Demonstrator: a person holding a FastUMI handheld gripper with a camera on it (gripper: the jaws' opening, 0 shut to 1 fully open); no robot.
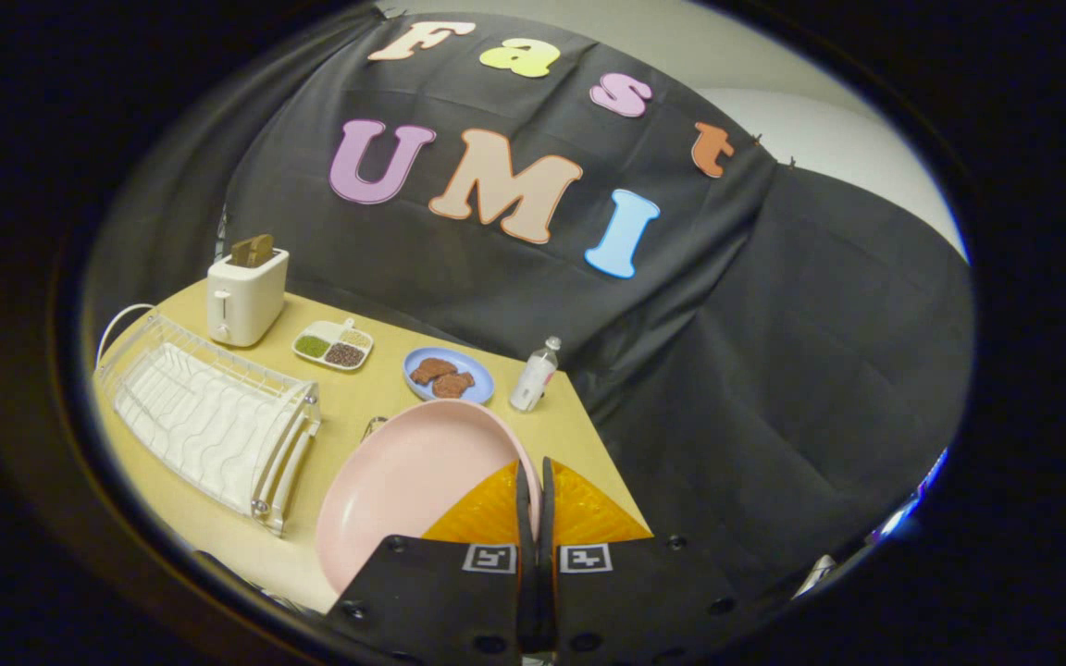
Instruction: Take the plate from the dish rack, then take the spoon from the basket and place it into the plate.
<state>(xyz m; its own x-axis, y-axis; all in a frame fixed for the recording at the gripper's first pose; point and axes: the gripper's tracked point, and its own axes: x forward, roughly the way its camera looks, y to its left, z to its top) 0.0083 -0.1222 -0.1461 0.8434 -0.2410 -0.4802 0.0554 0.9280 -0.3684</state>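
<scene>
Your gripper (533, 490) has its two fingers pressed together on the right rim of the pink plate (403, 481), so the claw is clenched on the plate. The plate is out of the rack, just to its right, near the table's near edge; whether its far side rests on the wood or hangs above it, you cannot tell from here.

The main risk is the grip itself. You are pinching a smooth, glossy, shallow round dish by a thin lip, with nearly all its weight out to the left of the fingers. I judge it could pivot or slide out if you swing it fast or tilt it. Setting it down close to the table's right edge, which runs just beyond your fingers, could leave it overhanging.

To the left lies the dish rack (209, 416), white wire with a ribbed, wavy tray, now without a plate in it. Something small and clear sits at the plate's far rim; it is too hidden to name, and it may be in the way.

Farther off, a blue plate (477, 370) carries brown pieces, with a clear plastic bottle (533, 375) standing just right of it; both could be knocked. Beyond them sit a divided snack tray (334, 345) and a boxy white toaster (246, 296).
</scene>
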